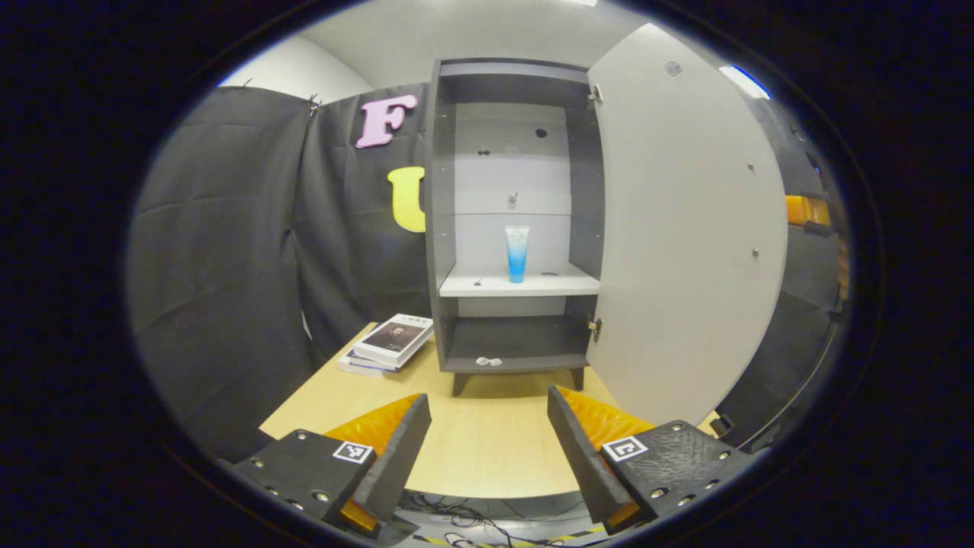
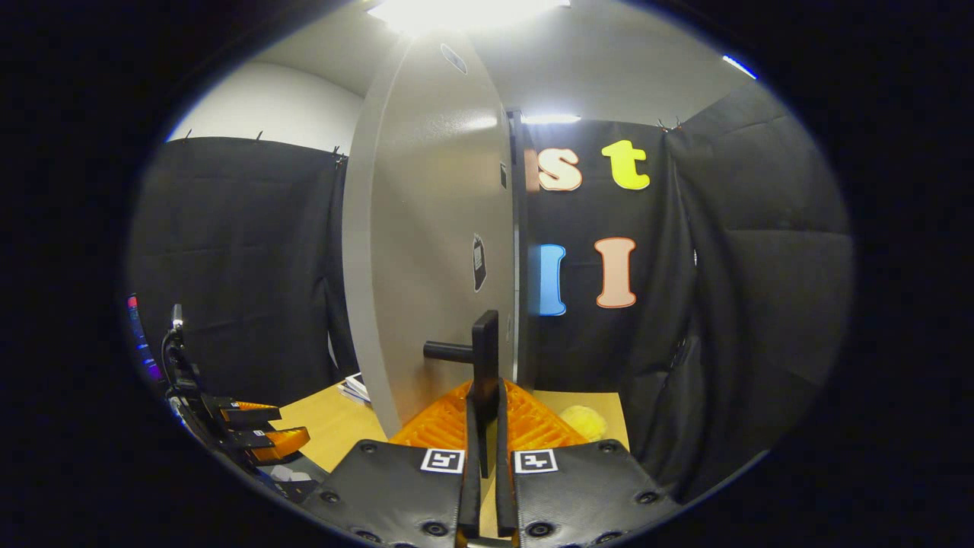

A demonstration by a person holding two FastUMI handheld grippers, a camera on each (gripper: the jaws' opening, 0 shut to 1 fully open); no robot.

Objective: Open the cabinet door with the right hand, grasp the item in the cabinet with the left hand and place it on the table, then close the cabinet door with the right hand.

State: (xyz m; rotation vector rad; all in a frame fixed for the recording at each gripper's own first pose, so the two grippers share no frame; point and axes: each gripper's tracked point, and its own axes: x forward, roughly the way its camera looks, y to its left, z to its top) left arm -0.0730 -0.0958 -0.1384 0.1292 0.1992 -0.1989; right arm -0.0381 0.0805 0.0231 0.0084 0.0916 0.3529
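Tube (image 1: 517, 253) stands shelved well beyond wide left tongs (image 1: 488, 441); right tongs (image 2: 485, 415) clamp handle (image 2: 484, 354).

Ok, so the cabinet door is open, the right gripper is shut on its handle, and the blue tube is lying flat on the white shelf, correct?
Not quite. In the left gripper view the blue tube stands upright on the white shelf, not flat. The rest holds: the cabinet door is open, and the right gripper view shows the right gripper shut on the handle.
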